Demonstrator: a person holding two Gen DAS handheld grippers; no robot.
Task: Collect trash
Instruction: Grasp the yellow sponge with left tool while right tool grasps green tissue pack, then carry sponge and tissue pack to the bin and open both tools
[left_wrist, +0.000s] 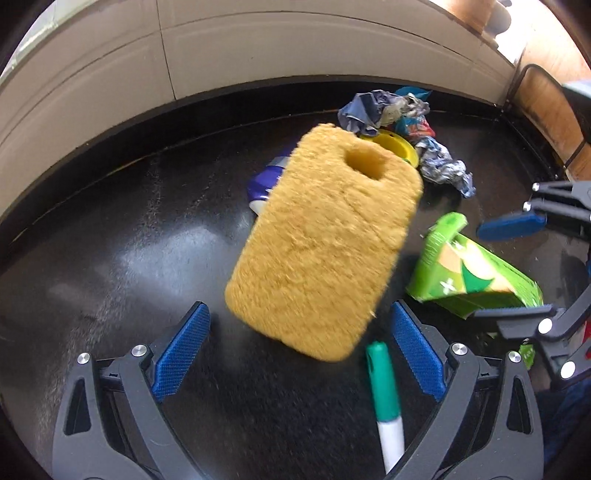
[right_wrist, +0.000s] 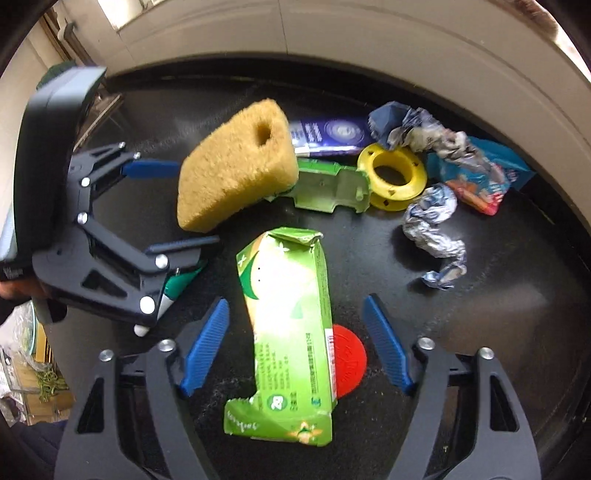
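Note:
A yellow sponge (left_wrist: 325, 240) with a round hole is blurred just beyond my open left gripper (left_wrist: 299, 347); nothing grips it. It also shows in the right wrist view (right_wrist: 236, 166), with the left gripper (right_wrist: 177, 205) open beside it. A flattened green carton (right_wrist: 288, 332) lies between the open fingers of my right gripper (right_wrist: 295, 347), untouched; the left wrist view shows it too (left_wrist: 469, 273). Crumpled wrappers (right_wrist: 436, 225), a yellow ring (right_wrist: 391, 177), a blue packet (right_wrist: 328, 136) and a green marker (left_wrist: 382, 387) lie on the black table (left_wrist: 110, 258).
A red lid (right_wrist: 349, 358) lies partly under the carton. A green plastic piece (right_wrist: 332, 188) sits beside the ring. A colourful snack bag (right_wrist: 480, 181) lies at the far right. A pale wall (left_wrist: 258, 44) runs behind the table. A wooden chair (left_wrist: 546, 107) stands at the right.

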